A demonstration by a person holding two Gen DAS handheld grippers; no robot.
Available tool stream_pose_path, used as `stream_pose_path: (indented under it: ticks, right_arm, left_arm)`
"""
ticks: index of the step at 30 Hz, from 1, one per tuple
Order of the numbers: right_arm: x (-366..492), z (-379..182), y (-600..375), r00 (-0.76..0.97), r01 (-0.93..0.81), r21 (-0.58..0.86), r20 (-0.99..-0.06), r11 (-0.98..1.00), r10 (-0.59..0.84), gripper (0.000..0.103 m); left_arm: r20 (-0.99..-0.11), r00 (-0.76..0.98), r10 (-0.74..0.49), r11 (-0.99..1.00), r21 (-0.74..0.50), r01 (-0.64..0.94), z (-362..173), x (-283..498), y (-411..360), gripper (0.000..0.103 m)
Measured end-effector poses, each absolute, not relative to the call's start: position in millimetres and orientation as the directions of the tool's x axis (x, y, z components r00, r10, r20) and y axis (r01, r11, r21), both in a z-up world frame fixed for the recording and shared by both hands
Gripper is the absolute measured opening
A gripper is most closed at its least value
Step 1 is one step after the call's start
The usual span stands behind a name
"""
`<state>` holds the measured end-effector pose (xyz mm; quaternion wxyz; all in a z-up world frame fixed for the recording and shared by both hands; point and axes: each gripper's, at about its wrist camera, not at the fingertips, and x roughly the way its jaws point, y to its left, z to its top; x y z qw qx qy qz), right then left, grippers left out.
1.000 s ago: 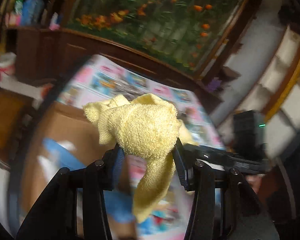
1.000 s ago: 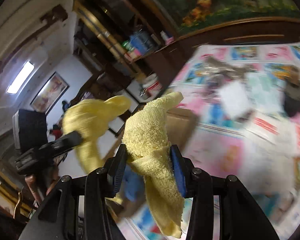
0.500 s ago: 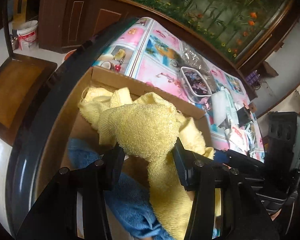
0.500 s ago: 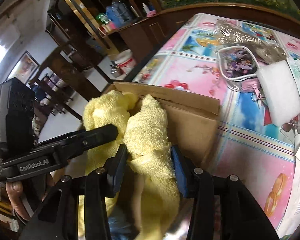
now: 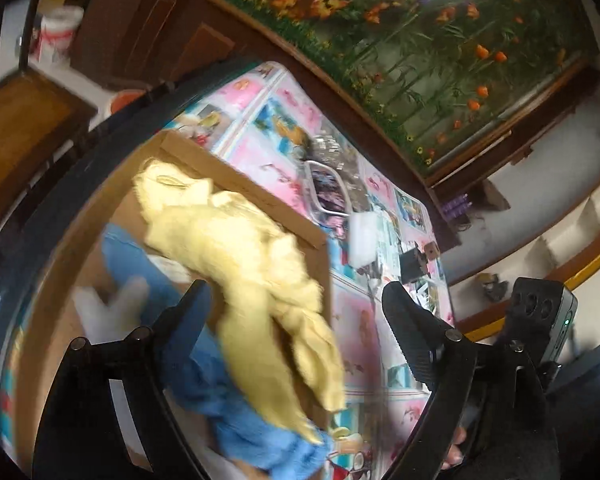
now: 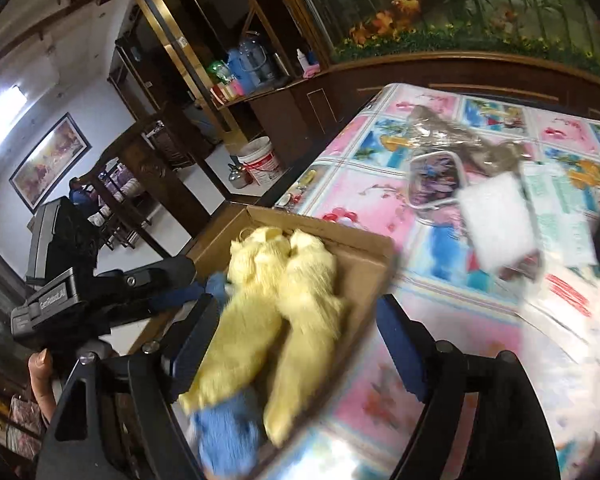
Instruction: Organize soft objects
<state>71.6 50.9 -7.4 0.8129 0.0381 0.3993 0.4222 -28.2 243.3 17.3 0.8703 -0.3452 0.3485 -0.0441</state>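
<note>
Right wrist: yellow towel [image 6: 284, 304] lies loose between spread fingers [image 6: 400, 344].

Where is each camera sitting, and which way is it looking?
Left wrist: sits on the left claw, looking along its open fingers into the cardboard box at the yellow towel on a blue cloth.
Right wrist: sits on the right claw, looking over the same box towards the flowery tablecloth; the left claw and a thumb show at the left.
Both see the box, towel and blue cloth.
</note>
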Motion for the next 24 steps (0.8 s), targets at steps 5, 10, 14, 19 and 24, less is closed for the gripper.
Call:
stream_pose_path:
  ticks: [5, 10, 14, 19, 24]
  right_arm:
    - [65, -19, -22, 0.297, -0.61, 0.475, -0.604, 0.634, 0.74, 0.081]
    - [71, -33, -94, 0.315, -0.521, 0.508, -0.633, 0.686, 0.708, 0.08]
    - [82, -39, -154, 0.376, -0.427, 0.449, -0.702, 0.785, 0.605, 0.081]
    - [105, -49, -226, 0.447, -0.261, 0.396, -0.759, 0.881, 0.474, 0.081]
    - [117, -77, -255, 0.437, -0.123, 0.358, -0.818, 0.925, 0.375, 0.081]
  left_arm:
    - [-0.571, 0.752, -0.329, 0.809, -0.582, -0.087, 28, -25, 167, 0.087]
    - [-0.607, 0.657, -0.447, 0.834, -0.549, 0.061, 24, 5, 91, 0.087]
    - [-0.639, 0.608, -0.47, 0.835, -0.546, 0.071, 10, 21, 59, 0.087]
    - [-0.664, 0.579, -0.473, 0.838, -0.542, 0.063, -5, 25, 41, 0.087]
    - [-0.671, 0.577, -0.466, 0.847, -0.527, 0.07, -8, 21, 37, 0.087]
